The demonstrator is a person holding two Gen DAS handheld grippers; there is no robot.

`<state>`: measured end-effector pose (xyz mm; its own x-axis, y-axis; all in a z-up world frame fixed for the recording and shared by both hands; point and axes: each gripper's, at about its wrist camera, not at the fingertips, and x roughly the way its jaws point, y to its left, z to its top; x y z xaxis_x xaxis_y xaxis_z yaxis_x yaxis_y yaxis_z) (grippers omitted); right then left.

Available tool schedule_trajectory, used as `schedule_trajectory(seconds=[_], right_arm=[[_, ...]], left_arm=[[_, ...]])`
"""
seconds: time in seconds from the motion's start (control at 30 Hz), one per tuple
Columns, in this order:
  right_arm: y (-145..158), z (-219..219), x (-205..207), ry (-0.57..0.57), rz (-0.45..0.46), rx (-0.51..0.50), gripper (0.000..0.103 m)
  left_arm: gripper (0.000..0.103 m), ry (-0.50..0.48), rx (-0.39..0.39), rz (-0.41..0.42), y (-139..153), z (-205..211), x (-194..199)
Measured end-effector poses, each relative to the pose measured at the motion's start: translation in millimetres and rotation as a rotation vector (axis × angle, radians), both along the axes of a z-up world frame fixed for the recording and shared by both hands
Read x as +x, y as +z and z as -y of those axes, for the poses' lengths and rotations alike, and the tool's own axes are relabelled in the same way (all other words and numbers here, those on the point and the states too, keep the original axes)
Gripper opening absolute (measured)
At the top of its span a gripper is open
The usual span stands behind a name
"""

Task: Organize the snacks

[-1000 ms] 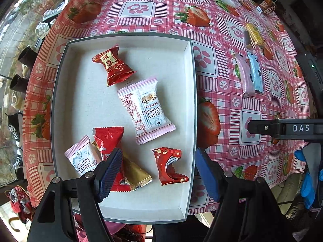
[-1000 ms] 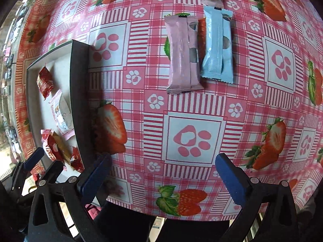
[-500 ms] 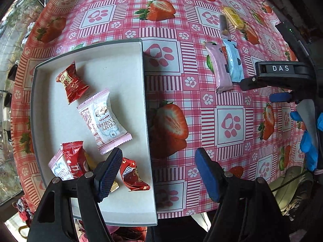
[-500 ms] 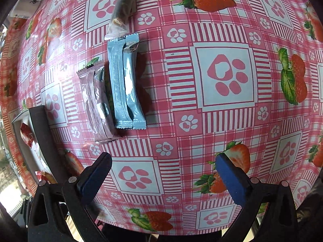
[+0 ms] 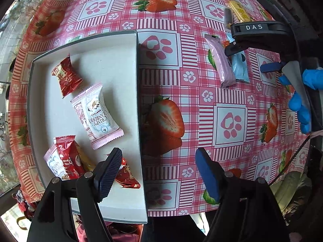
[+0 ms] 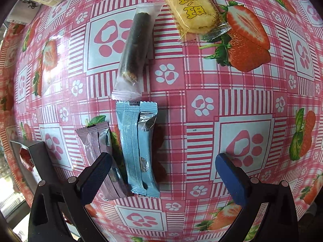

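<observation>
On the tablecloth (image 5: 201,84), the tray (image 5: 113,46) lies left, holding several packets (image 5: 97,115) (two apparently overlapping). Right of it, two bars (image 6: 139,151) lie side by side; beyond them, a stick (image 6: 137,46) and biscuit (image 6: 189,10).

One white tray (image 5: 139,100), three red snack packets (image 5: 66,76) inside it, two pink-edged cranberry packets (image 5: 97,115), one gold packet (image 5: 85,161), one pink bar (image 6: 97,147), one blue bar (image 6: 137,147), one dark roll (image 6: 137,46), one yellow cracker pack (image 6: 189,8)
</observation>
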<state>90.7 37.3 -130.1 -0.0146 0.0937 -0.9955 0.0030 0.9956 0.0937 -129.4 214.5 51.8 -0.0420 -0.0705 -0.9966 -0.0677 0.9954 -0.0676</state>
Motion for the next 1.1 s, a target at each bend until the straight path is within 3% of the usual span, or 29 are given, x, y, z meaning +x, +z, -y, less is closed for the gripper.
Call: schedule_trajectory(seconds=[0.1,0.27,0.4,0.5,0.57,0.67,0.87,1.1], right_arm=[[-8,-1,3,0.034,0.004,-0.102,0.103],[-15,4,9,0.077,-0.032,-0.104,0.103],[0,7,17,0.09,0.013,-0.116,0.097],[17,3,14,0.148,0.069,-0.127,0.073],[22,5,13,0.181,0.086,-0.13,0.047],[28,21,15,0.186,0.083,-0.11,0.031],[26,67,9,0.148,0.065,-0.073,0.031],[30,98,6,0.152,0.06,-0.059,0.031]], left_arm=[[0.078,-0.002,0.002,-0.008,-2,7,4],[0.078,-0.004,0.009,-0.004,-1,16,16],[0.078,0.01,-0.008,0.002,3,19,33],[0.078,0.006,-0.023,0.019,3,26,53],[0.078,-0.004,-0.033,0.026,1,35,66],[0.078,-0.02,-0.038,0.024,-7,50,83],[0.078,0.002,-0.058,0.002,-32,72,122],[0.078,0.007,0.015,-0.026,-59,93,145]])
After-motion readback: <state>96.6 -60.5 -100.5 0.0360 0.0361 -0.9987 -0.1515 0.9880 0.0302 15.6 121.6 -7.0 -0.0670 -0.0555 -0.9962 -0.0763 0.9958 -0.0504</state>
